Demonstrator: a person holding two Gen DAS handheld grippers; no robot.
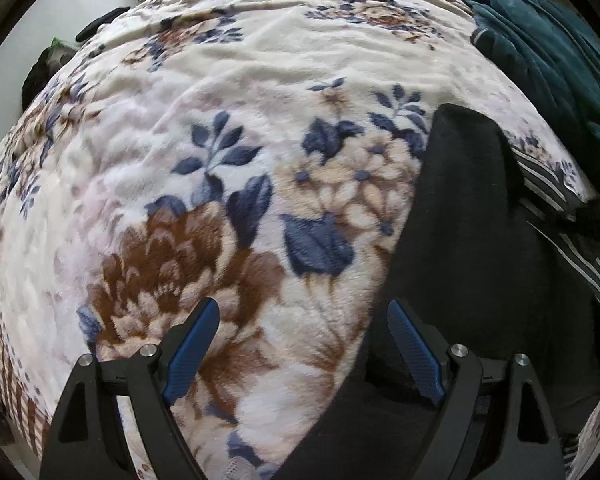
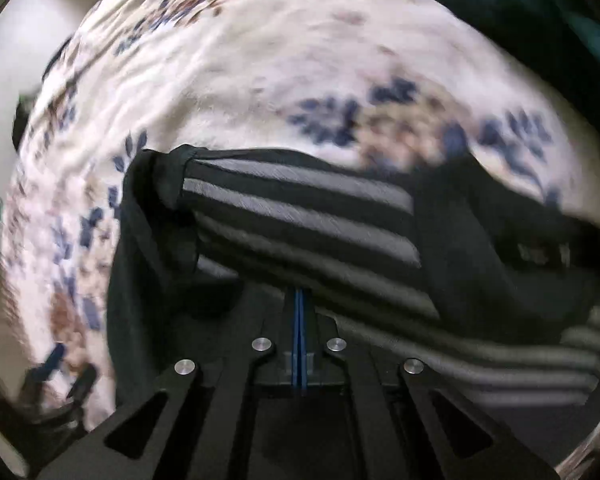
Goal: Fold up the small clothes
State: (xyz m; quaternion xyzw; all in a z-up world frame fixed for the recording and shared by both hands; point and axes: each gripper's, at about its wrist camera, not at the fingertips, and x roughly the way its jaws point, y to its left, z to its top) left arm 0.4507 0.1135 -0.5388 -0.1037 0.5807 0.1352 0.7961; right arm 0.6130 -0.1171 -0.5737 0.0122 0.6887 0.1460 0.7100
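Black garment with grey stripes (image 2: 300, 216) lay on the floral fleece blanket (image 1: 220, 92), spread toward the right side of the left wrist view, where it showed as a plain black panel (image 1: 460, 220) with a striped edge beyond. Left gripper (image 1: 302, 336) was spread wide, blue pads apart, nothing between them, hovering over the blanket just beside the garment's left edge; its right finger (image 1: 414, 356) sat over the black cloth, contact couldn't be judged. Right gripper (image 2: 299, 304) had its pads pressed together with only a thin blue line showing, right at a fold of the striped cloth; whether fabric was actually pinched there couldn't be made out, since the tips were hidden under the fold and the view was motion-blurred. Judgement on handling: light, thin, very limp knit, would sag and bunch when lifted, no stiffness to hold a crease, probably clings a bit to the plush blanket so dragging may wrinkle both. Best hold looked like hems or corners, e.g. the dark cuff-like end (image 2: 160, 184) at upper left, pinching a single layer. A teal garment (image 1: 540, 48) was piled at the far right, well apart.
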